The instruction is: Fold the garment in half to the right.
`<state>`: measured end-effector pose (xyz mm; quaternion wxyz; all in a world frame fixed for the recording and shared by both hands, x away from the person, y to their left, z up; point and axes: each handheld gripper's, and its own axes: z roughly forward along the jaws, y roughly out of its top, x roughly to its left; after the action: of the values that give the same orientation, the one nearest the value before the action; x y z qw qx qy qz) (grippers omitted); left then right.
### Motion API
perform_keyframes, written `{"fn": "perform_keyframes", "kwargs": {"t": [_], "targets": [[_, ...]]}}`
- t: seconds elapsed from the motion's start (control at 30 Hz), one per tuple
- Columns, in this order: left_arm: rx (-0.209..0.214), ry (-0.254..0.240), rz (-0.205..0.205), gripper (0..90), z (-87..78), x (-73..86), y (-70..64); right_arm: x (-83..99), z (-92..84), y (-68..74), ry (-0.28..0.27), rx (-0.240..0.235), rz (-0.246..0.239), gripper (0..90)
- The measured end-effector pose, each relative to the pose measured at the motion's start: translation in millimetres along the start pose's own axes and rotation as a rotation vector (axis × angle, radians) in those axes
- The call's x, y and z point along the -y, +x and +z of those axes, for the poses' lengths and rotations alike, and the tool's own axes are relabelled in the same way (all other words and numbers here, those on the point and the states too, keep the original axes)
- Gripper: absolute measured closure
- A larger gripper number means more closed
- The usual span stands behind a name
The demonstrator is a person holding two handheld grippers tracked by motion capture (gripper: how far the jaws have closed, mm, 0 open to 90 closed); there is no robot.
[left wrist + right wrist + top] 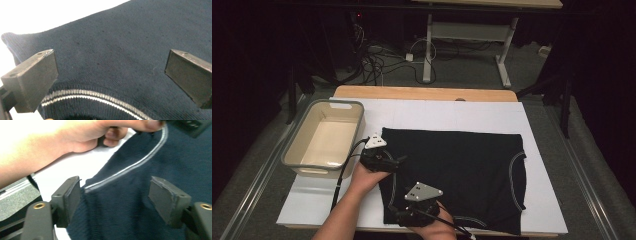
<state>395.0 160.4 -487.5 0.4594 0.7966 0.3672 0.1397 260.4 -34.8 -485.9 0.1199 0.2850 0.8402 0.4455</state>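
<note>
Fingers of the left gripper (398,161) and right gripper (398,214) are seen in the high view at the left edge of the dark shirt (462,175), spread flat on the white table (542,200). From the left gripper view, both jaws are held wide apart above the cloth, gripping nothing. From the right gripper view, the jaws are partly closed astride the striped sleeve edge (125,171), not yet pinching; the shirt's long axis runs away to the right.

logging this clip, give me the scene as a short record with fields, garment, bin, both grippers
garment: dark knit top with pale striped trim, lying flat on the white table cover
bin: beige tub left of the garment, nothing visible inside
left gripper: at the garment's left edge, jaws apart over the fabric
right gripper: at the near left corner, jaws apart, fabric between them, pads not seen pressing
likely next: pinching the left edge, perhaps to fold
</note>
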Motion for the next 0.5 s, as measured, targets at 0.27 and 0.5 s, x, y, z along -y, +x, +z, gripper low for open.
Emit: {"fn": "perform_keyframes", "kwargs": {"t": [0.27,0.5], "targets": [[0.001,-0.031,0.011,0.0,-18.4,5.1,-12.2,-6.2,11.1,16.7,0.037,-0.025,-0.063,37.5],[0.001,-0.051,-0.016,0.0,-22.1,18.4,-6.3,-5.5,25.1,27.0,0.078,-0.01,-0.112,33.8]]}}
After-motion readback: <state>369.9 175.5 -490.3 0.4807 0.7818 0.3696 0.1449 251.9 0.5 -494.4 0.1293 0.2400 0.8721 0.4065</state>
